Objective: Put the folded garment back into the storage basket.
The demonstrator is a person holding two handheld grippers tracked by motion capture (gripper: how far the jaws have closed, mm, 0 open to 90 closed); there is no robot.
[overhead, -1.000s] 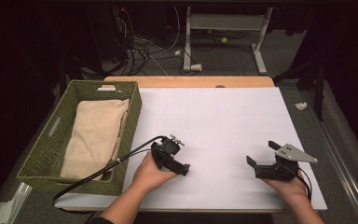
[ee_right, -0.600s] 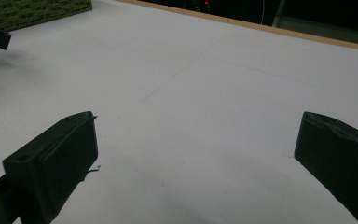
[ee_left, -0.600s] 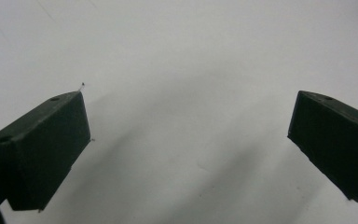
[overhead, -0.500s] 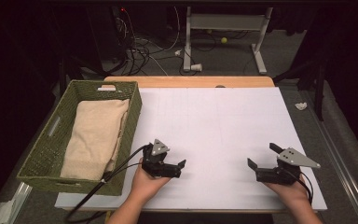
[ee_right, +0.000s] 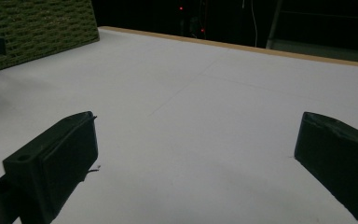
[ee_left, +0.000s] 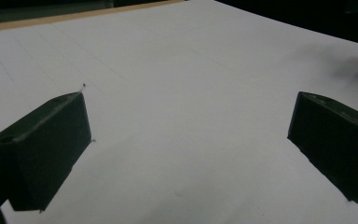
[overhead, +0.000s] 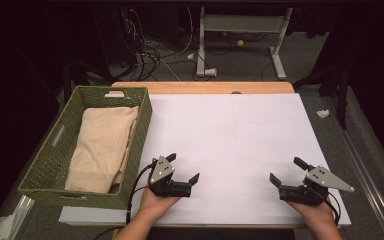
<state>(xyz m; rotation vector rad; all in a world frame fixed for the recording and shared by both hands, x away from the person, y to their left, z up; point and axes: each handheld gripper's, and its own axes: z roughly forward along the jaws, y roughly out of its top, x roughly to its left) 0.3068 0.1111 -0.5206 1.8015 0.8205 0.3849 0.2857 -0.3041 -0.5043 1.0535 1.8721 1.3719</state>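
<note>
— Where is the towel (overhead: 102, 147) found?
— It is folded inside the basket (overhead: 46, 170), just left of the left gripper (overhead: 184, 169), apart from it.
— How are the grippers held?
— Both are held low over the white surface (overhead: 230, 135), jaws spread wide, nothing between them. The right gripper (overhead: 287, 172) is kept well apart from the basket.

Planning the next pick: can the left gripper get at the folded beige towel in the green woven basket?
Probably yes. The left gripper is open beside the green woven basket, whose top is open over the folded beige towel.
</note>
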